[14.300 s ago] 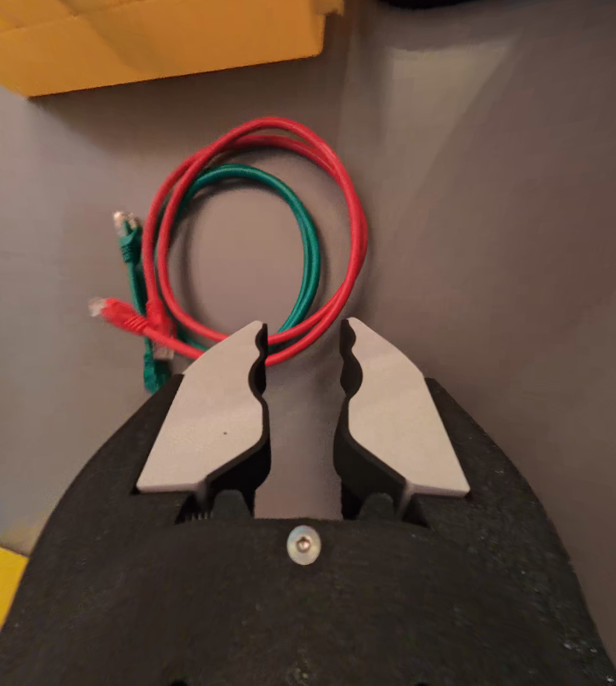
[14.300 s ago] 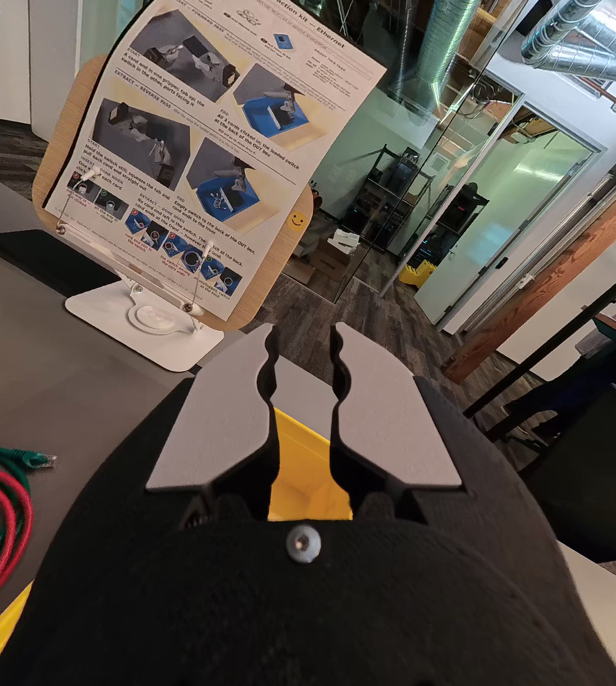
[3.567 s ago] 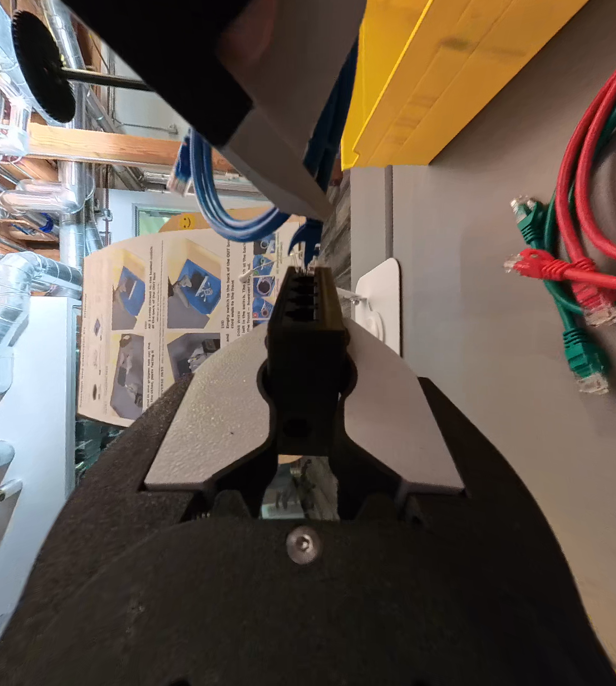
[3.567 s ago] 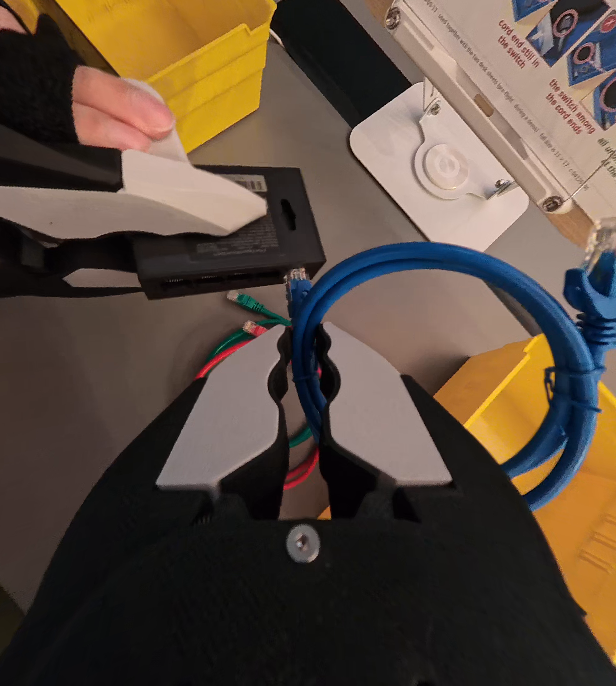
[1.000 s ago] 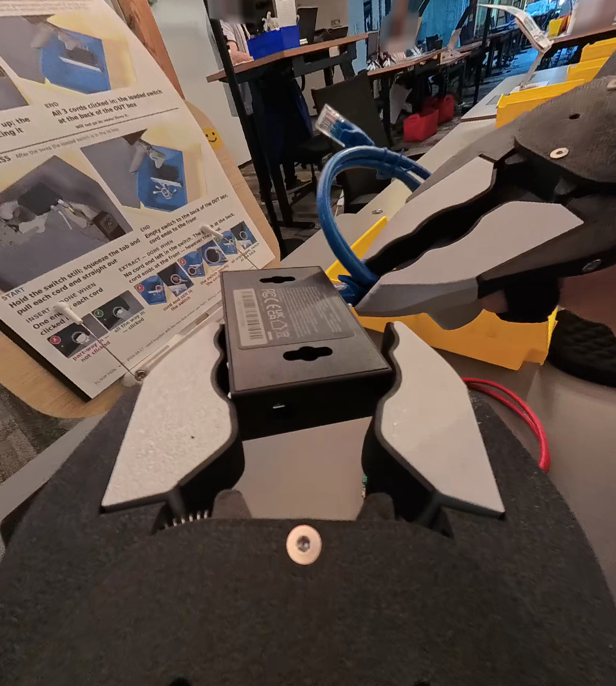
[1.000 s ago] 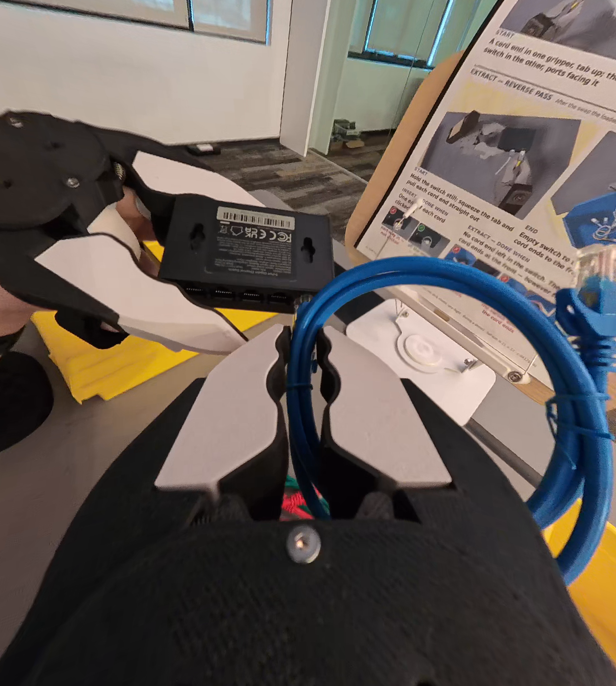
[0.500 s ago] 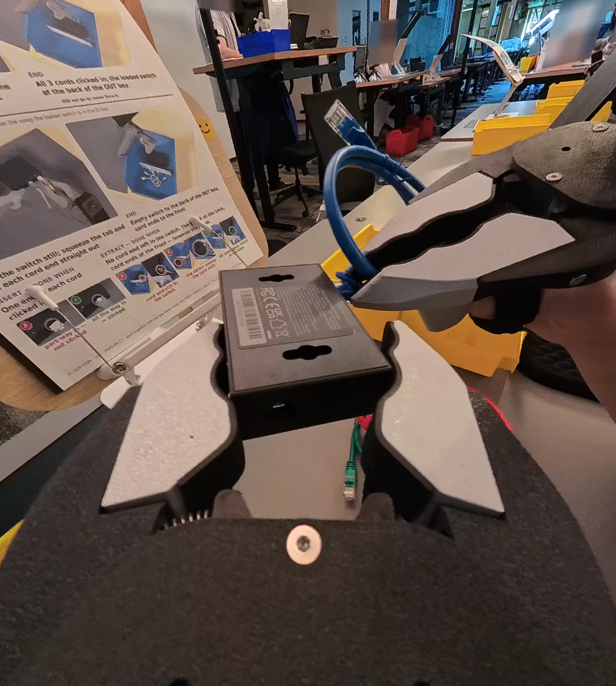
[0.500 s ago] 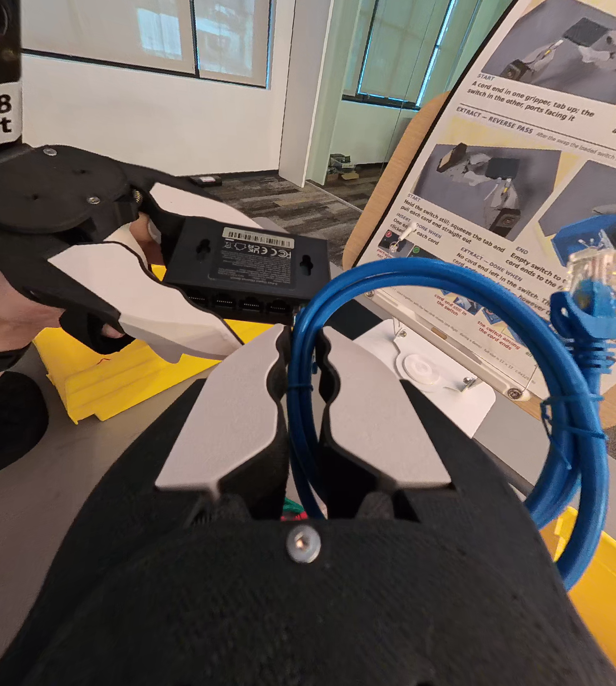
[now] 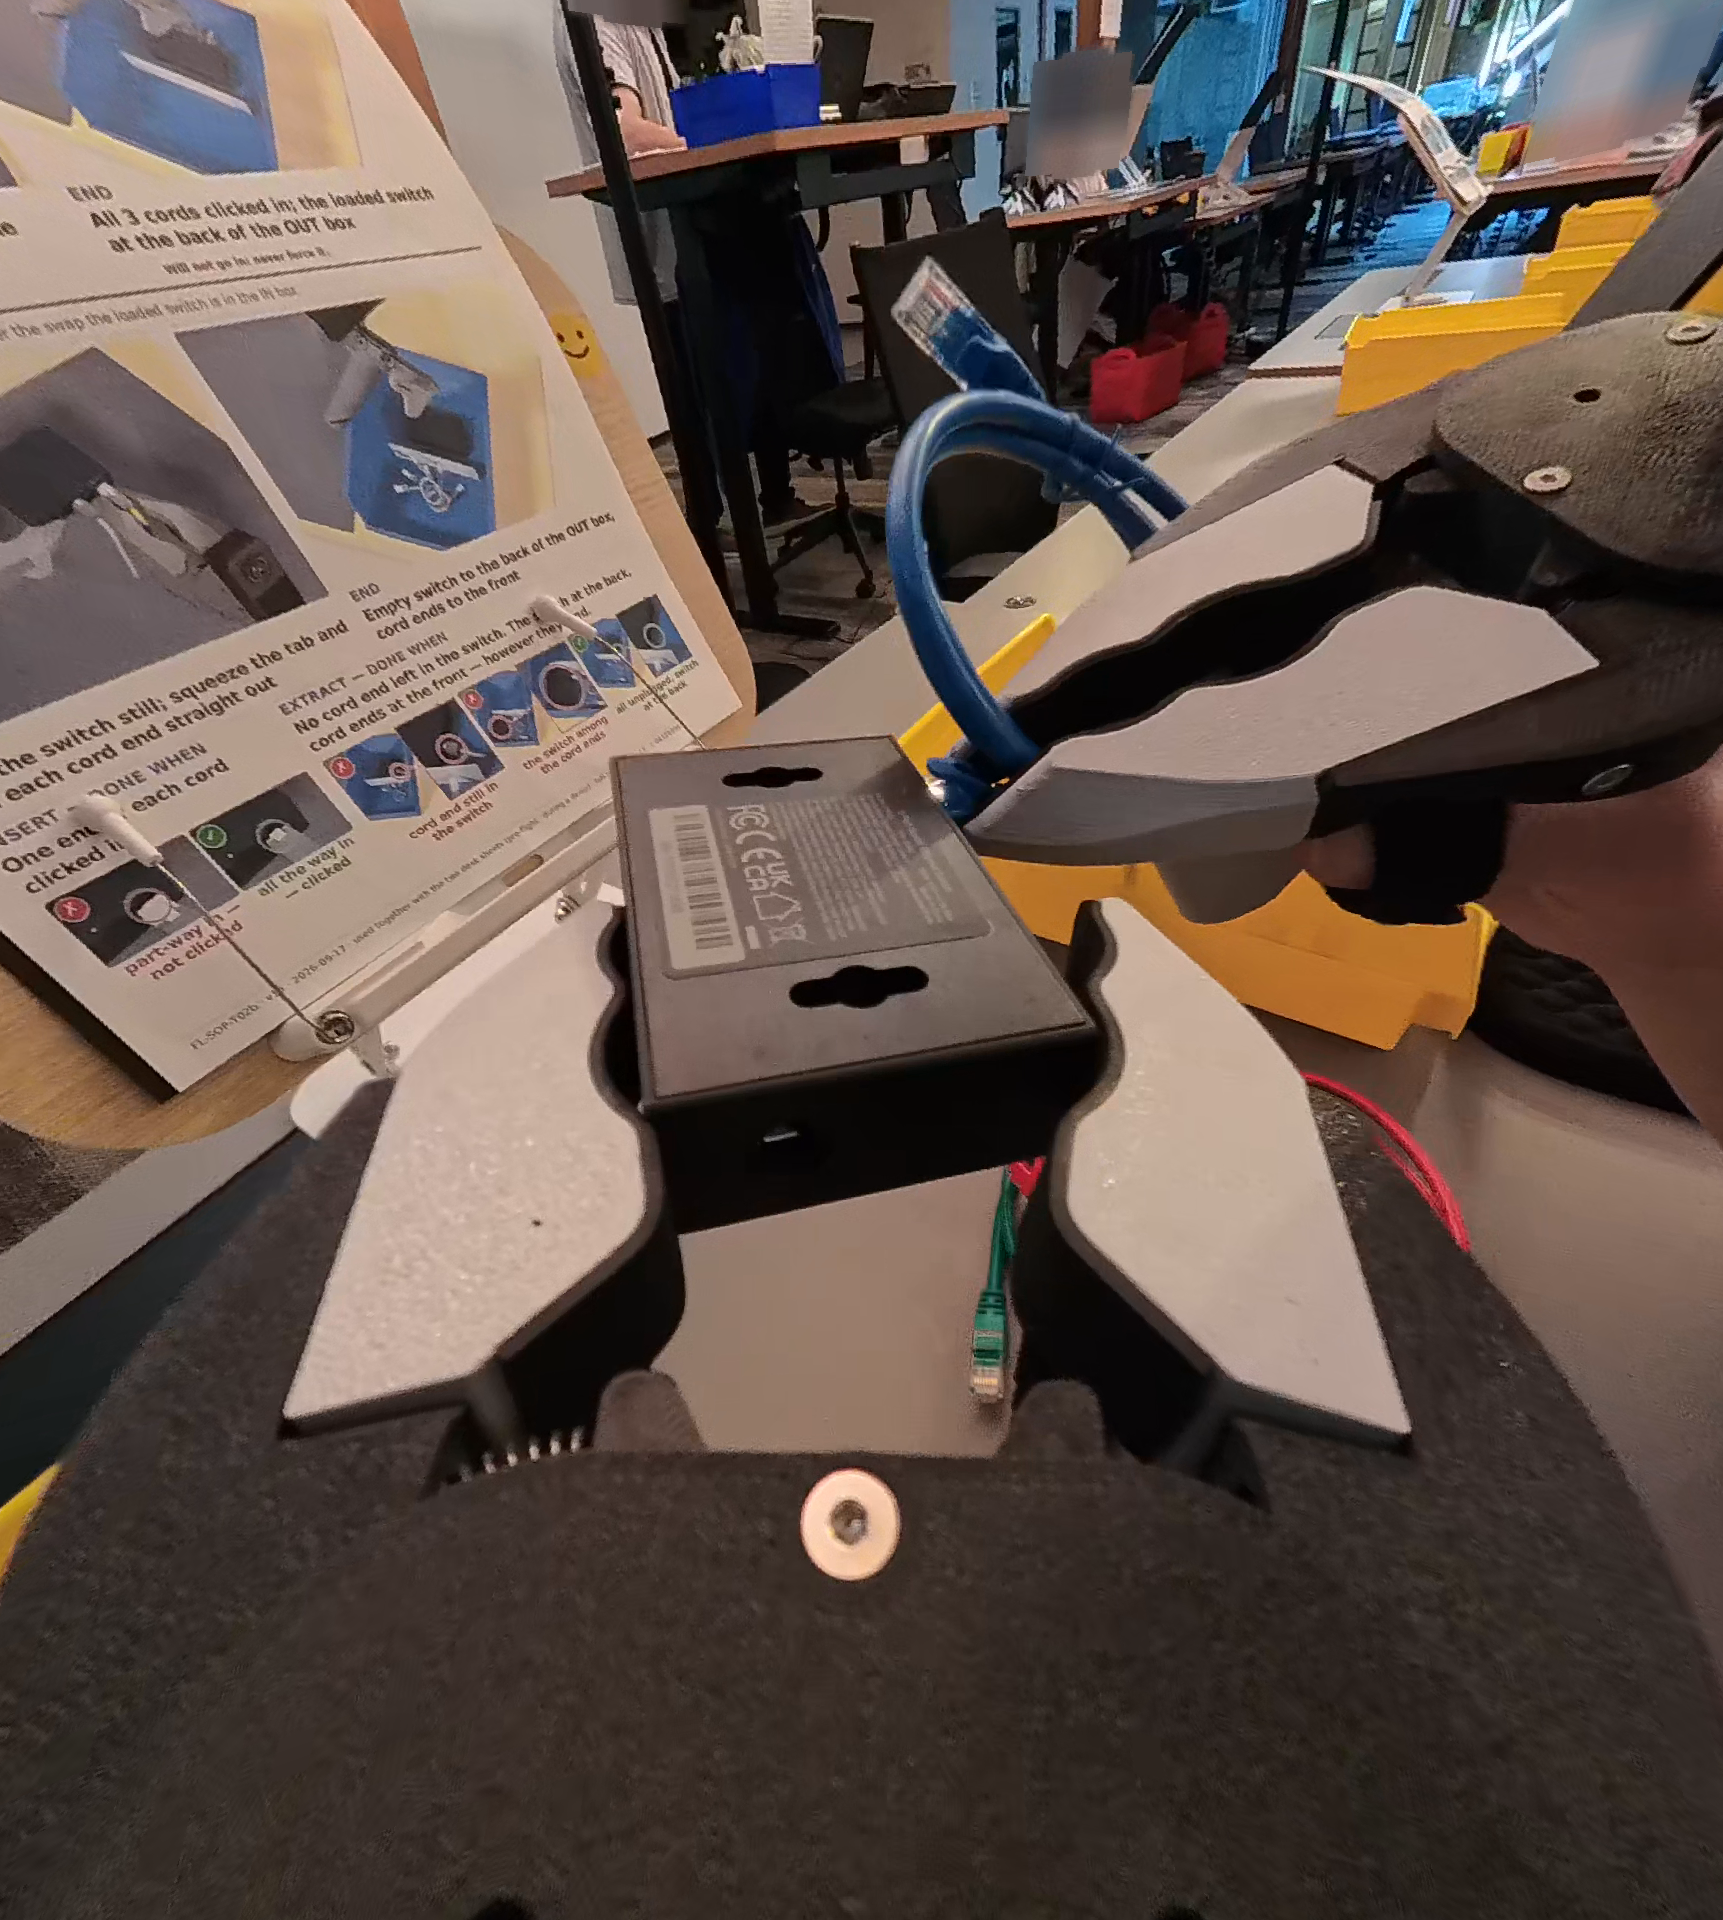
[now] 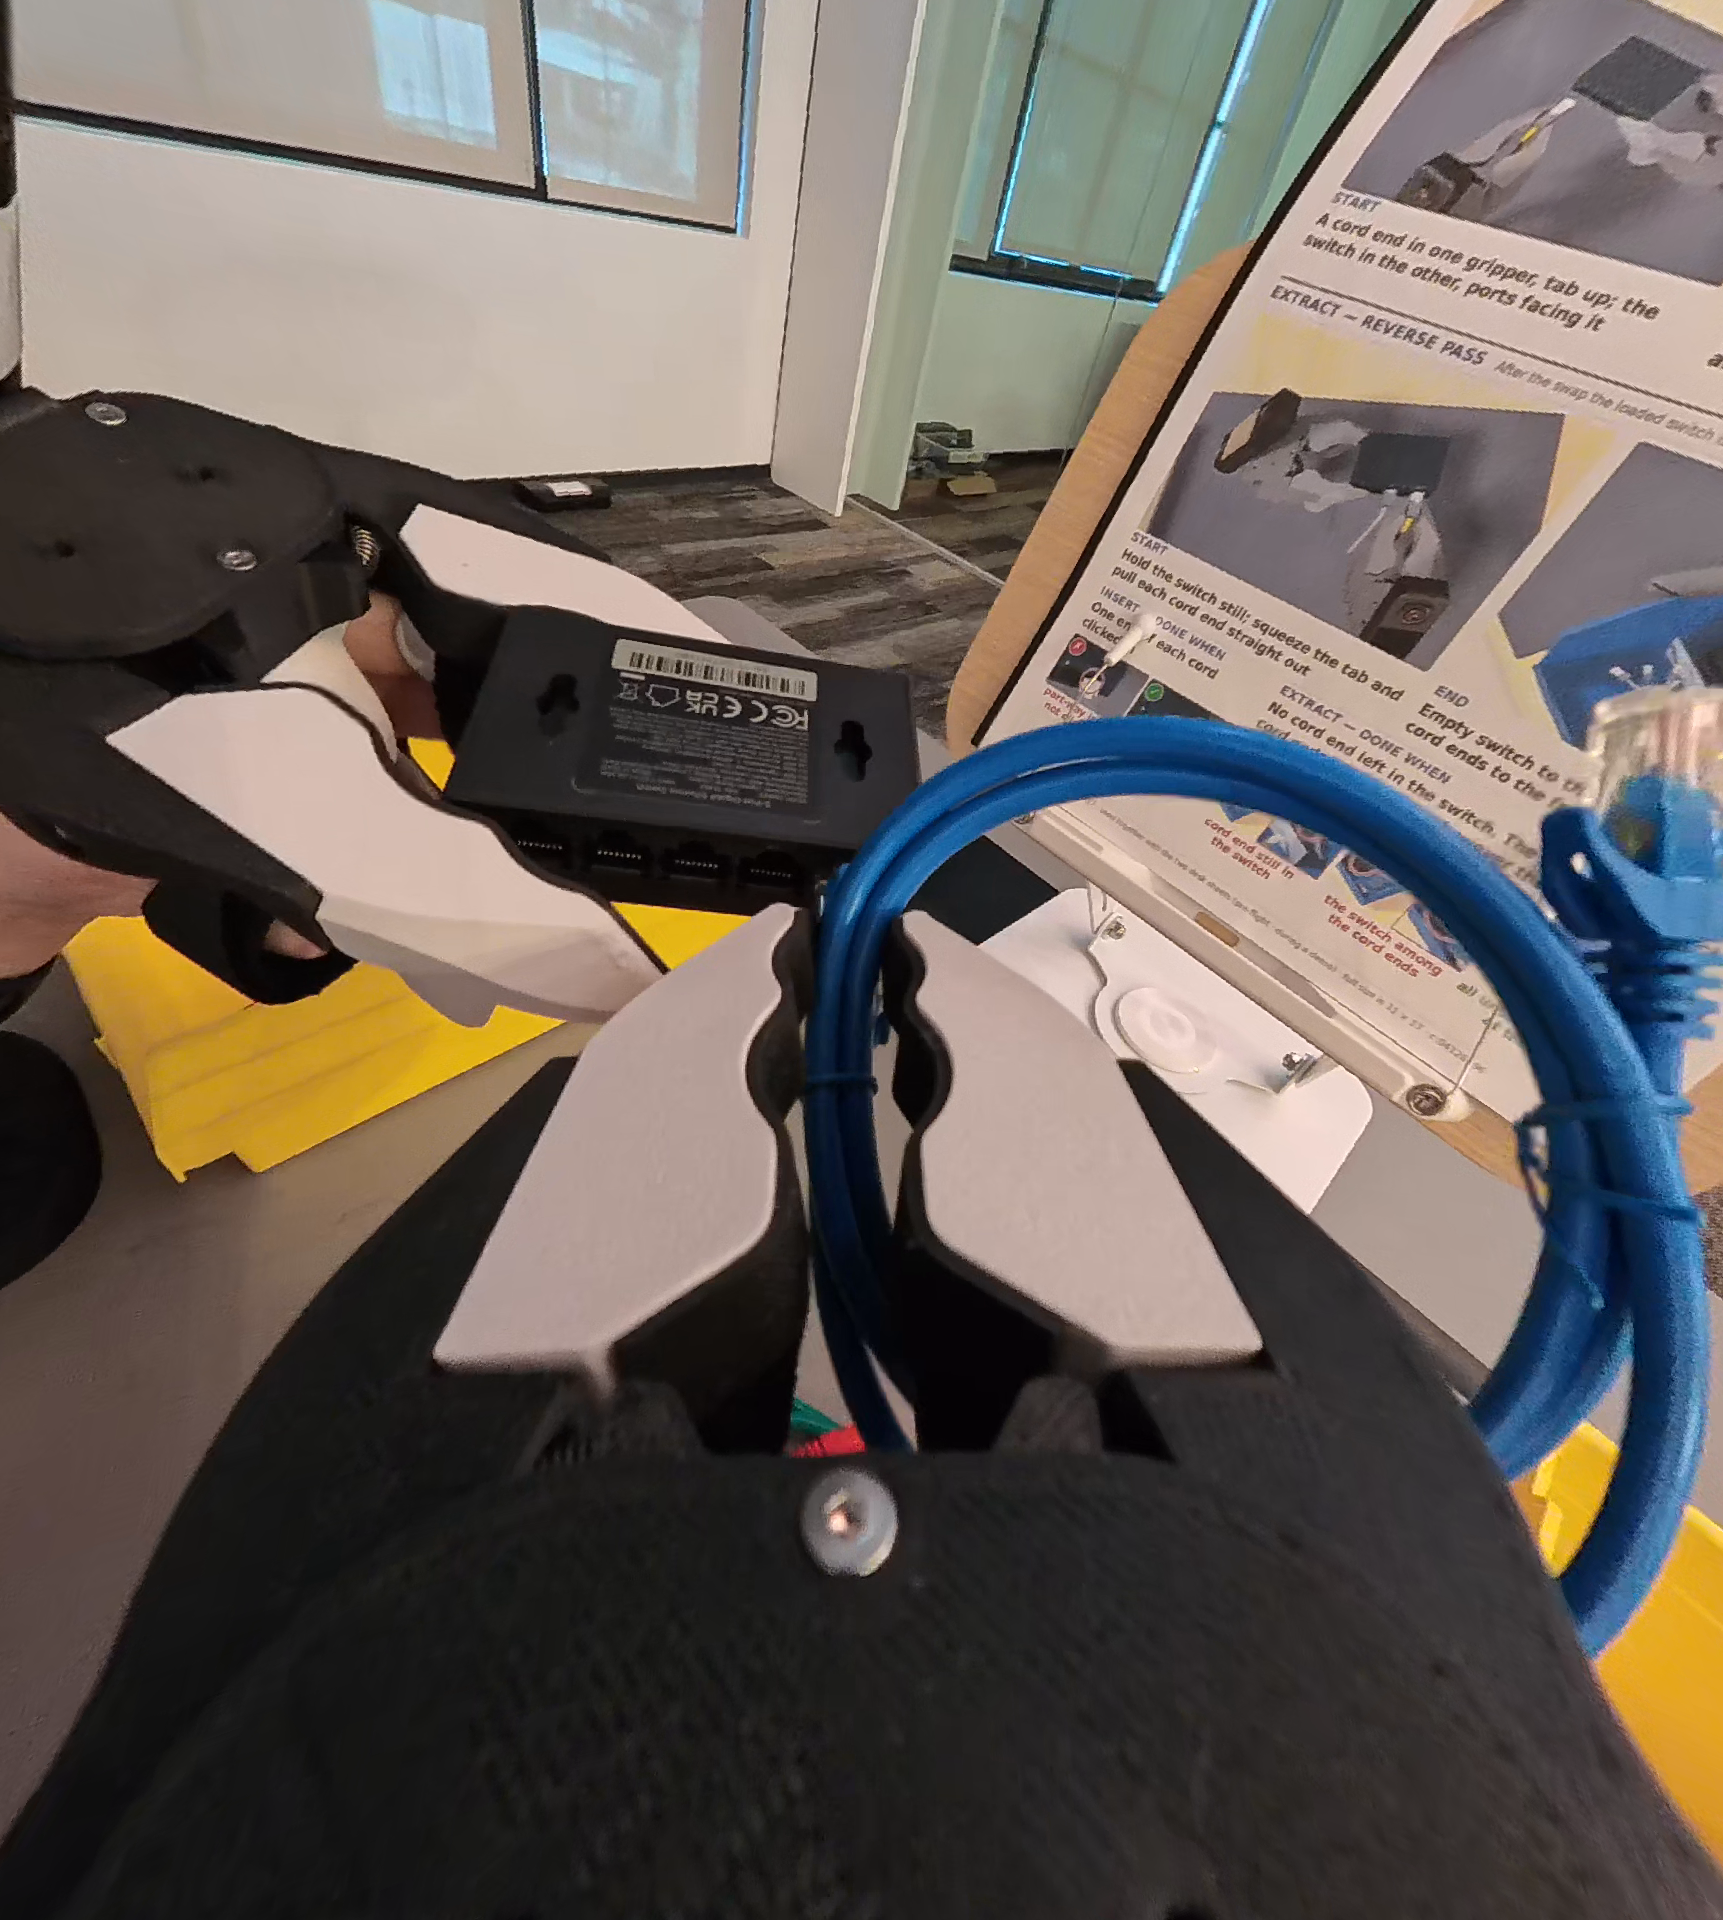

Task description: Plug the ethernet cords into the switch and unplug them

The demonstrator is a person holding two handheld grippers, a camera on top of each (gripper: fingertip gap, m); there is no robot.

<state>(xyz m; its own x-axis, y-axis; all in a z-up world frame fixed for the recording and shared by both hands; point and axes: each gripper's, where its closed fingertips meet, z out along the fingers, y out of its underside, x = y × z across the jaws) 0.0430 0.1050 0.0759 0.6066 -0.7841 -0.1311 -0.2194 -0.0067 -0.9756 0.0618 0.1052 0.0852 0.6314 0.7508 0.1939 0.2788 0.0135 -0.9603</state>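
My left claw (image 9: 852, 1023) clamps the rigid, light black switch (image 9: 826, 904) by its sides, held above the worktop's (image 10: 109, 1455) edge; my right claw (image 10: 841, 940) pinches the springy coiled blue cord (image 10: 1459, 862) just behind its plug, at the port row.

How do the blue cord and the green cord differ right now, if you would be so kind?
The blue cord is held off the table, shut in the right gripper; the green cord lies on the table. The blue cord is tied in a coil, one plug free; only a short end of the green cord shows. Both have clear plugs.
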